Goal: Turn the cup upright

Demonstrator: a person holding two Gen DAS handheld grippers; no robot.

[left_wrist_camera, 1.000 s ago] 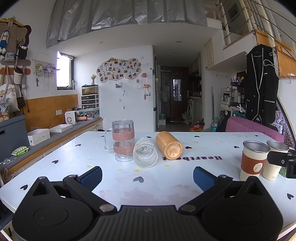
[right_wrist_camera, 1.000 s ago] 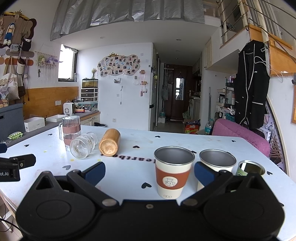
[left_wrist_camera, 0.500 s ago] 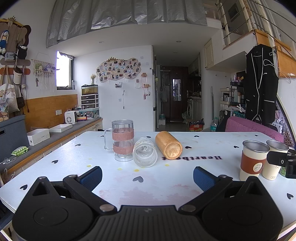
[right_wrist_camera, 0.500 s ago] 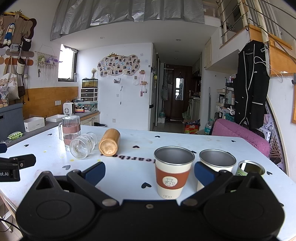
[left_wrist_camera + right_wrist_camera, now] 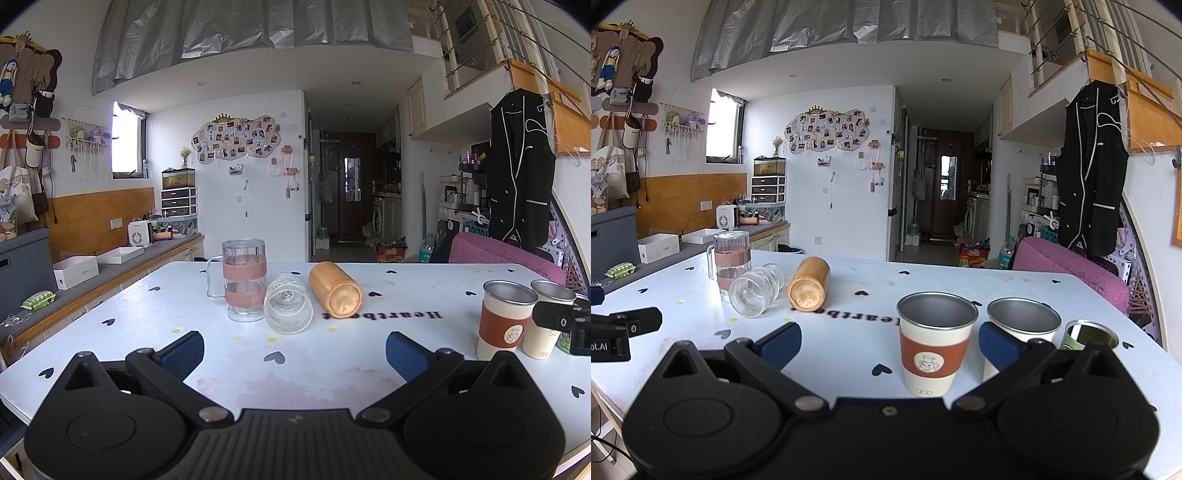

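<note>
A ribbed clear glass cup (image 5: 289, 308) lies on its side on the white table (image 5: 332, 369), its base toward me; it also shows in the right wrist view (image 5: 753, 291). A wooden cup (image 5: 334, 293) lies on its side just right of it, also in the right wrist view (image 5: 809, 290). A glass mug with pink bands (image 5: 243, 278) stands upright to the left of them. My left gripper (image 5: 295, 354) is open and empty, short of the glass cup. My right gripper (image 5: 890, 343) is open, with an upright orange-sleeved steel cup (image 5: 936, 350) between its fingers, untouched.
A second steel cup (image 5: 1023, 325) and a small green can (image 5: 1087, 334) stand upright at the table's right. A pink chair (image 5: 1071, 273) stands beyond the right edge. A counter with white boxes (image 5: 75, 271) runs along the left wall.
</note>
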